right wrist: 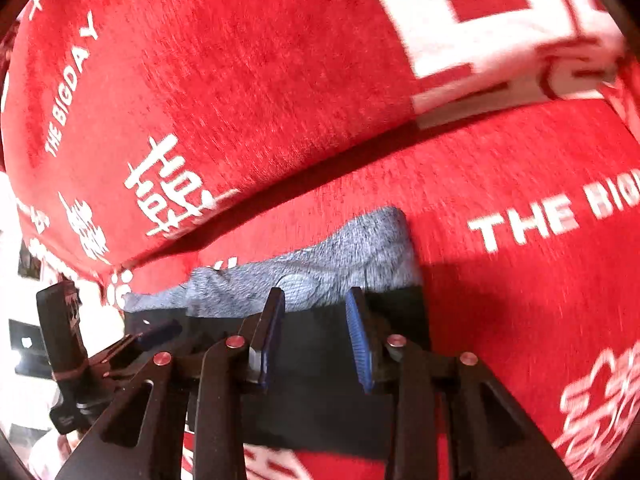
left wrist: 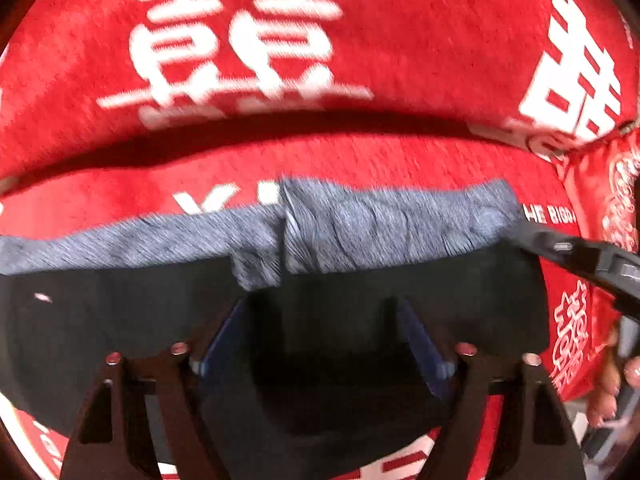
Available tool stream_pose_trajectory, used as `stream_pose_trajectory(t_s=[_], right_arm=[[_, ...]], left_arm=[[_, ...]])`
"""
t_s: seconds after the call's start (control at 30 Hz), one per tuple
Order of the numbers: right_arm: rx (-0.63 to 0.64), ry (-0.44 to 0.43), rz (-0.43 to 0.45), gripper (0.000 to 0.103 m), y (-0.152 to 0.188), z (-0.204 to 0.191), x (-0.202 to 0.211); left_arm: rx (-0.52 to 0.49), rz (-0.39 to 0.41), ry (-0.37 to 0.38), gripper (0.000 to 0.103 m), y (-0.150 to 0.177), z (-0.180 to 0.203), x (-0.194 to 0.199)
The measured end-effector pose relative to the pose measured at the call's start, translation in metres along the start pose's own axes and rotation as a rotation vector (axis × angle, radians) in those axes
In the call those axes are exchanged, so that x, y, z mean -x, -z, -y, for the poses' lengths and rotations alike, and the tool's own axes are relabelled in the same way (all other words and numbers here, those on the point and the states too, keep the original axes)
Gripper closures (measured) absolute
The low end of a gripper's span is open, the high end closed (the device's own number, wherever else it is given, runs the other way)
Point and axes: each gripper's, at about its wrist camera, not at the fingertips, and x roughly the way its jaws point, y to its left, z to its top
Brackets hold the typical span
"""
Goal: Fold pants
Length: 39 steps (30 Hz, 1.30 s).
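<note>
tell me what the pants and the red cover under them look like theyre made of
Pants: soft matte knit, probably jersey or fleece; black outside, with a heathered grey band that looks like inner lining, finely ribbed where it creases.
Red cover: plush, short-pile fabric like velvet or chenille; a brushed nap shows, with white printed characters.

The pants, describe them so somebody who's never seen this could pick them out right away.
Start from the red sofa cover printed with big white characters. On its seat, in front of the back cushion, lie the pants, black with a heathered grey band along the far edge. They are the only dark, unprinted fabric on all that red.
</note>
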Motion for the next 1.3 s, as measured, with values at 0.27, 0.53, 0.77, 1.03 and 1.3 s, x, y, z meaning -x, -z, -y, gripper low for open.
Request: stream_pose_trajectory(t_s=[0.27, 0.53, 0.77, 1.03, 1.3], right_arm=[[0.103, -0.02, -0.085, 0.069, 0.049, -0.011, -0.019], [0.286, -0.036, -0.135, 0.046, 0.051, -0.075, -0.015], [0.859, 0.094, -0.066, 0.04, 0.108, -0.161, -0.022], [0.989, 0.236, -0.071, 0.042, 0.134, -0.17, -0.057], [0.659, 0.045, -0.173, 0.089, 0.105, -0.15, -0.04]], left_arm=[[-0.026, 0.005, -0.111, 0.034, 0.046, 0.007, 0.005], [0.164, 0.026, -0.235, 0.023, 0.07, -0.032, 0.042], [0.341, 0.026, -0.318, 0.023, 0.11, -0.072, 0.061], [0.415, 0.008, -0.303, 0.023, 0.129, -0.094, 0.054], [0.373, 0.01, -0.287, 0.023, 0.131, -0.108, 0.061]])
